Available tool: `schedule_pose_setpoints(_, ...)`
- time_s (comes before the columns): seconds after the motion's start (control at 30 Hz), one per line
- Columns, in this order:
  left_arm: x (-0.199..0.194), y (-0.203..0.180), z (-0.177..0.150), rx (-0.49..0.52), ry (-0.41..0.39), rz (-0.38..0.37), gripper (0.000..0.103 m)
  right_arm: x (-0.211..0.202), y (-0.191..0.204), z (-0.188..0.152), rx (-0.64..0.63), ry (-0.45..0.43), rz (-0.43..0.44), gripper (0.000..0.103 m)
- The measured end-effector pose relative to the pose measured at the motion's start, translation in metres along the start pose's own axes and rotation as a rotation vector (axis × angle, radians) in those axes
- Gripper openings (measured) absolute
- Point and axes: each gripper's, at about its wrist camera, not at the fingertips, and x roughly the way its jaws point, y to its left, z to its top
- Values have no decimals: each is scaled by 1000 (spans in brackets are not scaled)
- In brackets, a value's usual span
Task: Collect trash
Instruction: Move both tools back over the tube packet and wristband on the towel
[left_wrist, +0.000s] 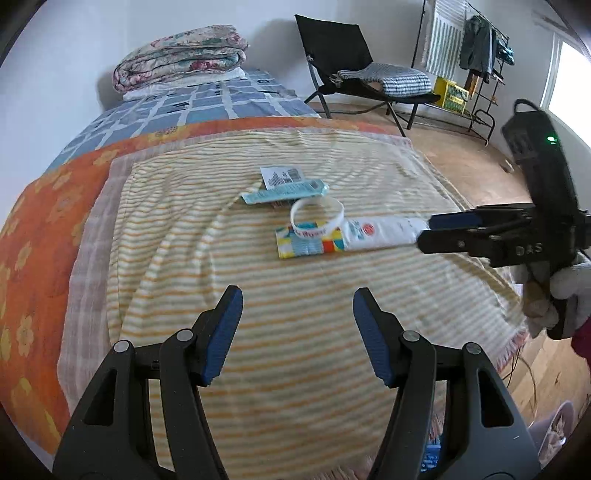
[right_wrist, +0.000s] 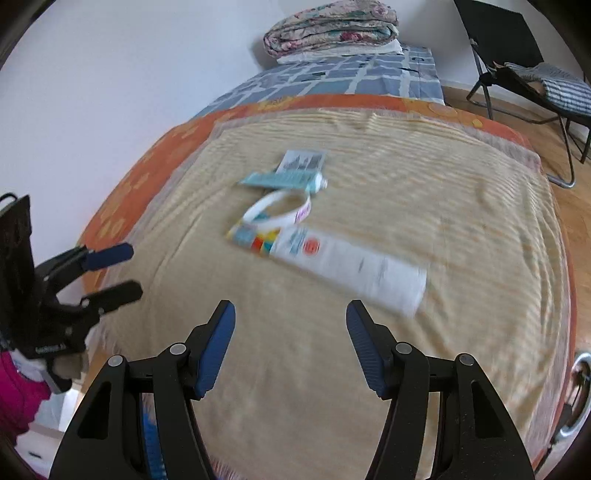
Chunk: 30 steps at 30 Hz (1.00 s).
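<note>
Hovering w/ both grippers agape over trash (left_wrist: 308, 221) on blanket (left_wrist: 295, 332).

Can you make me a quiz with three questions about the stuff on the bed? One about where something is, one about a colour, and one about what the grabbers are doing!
1. Where does the white wristband lie?
A. On the black chair
B. On the striped blanket, between the light blue tube and the colourful flat packet
C. On the floor

2. What colour are the pads on the gripper fingers?
A. Blue
B. Red
C. Green

3. What is the left gripper doing?
A. Squeezing the tube
B. Holding the wristband
C. Open with nothing in it

Answers:
1 B: the band sits on the striped blanket with the light blue tube behind it and the colourful flat packet under its near edge.
2 A: the pads are blue.
3 C: its jaws stand apart over bare blanket.
</note>
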Motion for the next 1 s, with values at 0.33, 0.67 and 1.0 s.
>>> schedule_pose_setpoints(0.33, 6, 26, 5, -28, 9, 16, 64, 52, -13, 42, 2, 49, 65, 62)
schedule_pose_setpoints(0.67, 3, 37, 6, -41, -1, 31, 64, 53, -6, 16, 46, 164, 198, 62)
schedule_pose_setpoints(1.0, 13, 40, 25, -89, 11, -4, 54, 61, 46, 6, -200, 181, -62, 62)
